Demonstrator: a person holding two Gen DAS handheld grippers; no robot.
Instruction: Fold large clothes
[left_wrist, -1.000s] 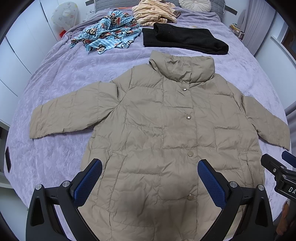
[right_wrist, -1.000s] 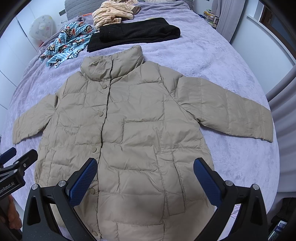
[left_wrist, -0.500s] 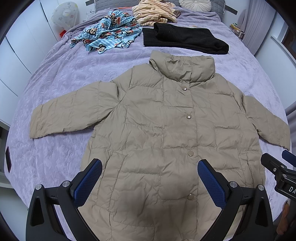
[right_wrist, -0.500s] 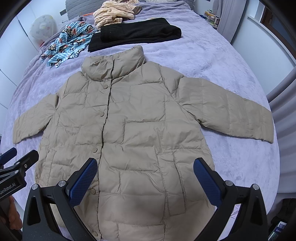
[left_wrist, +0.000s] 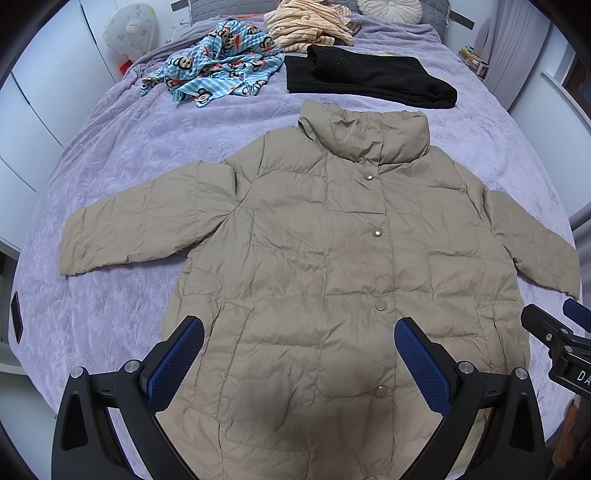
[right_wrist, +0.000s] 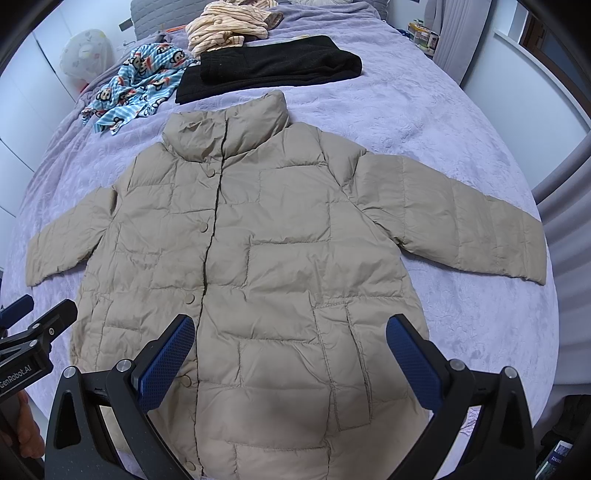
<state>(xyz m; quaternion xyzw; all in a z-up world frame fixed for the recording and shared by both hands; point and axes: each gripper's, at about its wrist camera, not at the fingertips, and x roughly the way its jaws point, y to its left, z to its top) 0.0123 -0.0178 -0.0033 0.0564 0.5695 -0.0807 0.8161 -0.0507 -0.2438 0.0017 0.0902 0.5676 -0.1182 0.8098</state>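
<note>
- 2 grippers hover above the hem end of a beige padded jacket (left_wrist: 314, 266), neither touching it.
- Left gripper (left_wrist: 299, 354): jaws spread wide apart, blue pads (left_wrist: 177, 358) facing inward, nothing between them; seen over the jacket's lower front near the snap line.
- Right gripper (right_wrist: 290, 350): jaws likewise wide apart and empty, positioned over the jacket's lower front beside a pocket seam (right_wrist: 351, 332).
- Jacket: lies flat, front side up, on a lilac bedspread (left_wrist: 122, 155); both sleeves extend sideways, collar (left_wrist: 369, 133) points toward the far end of the bed, snaps closed down the front.
- Beyond the collar, apart from the jacket: a folded black garment (left_wrist: 365, 81), a blue monkey-print cloth (left_wrist: 218, 74), and a striped cream garment (left_wrist: 306, 26).
- Each wrist view shows the other gripper at its edge, with part of a hand (right_wrist: 22, 432) below it.
</note>
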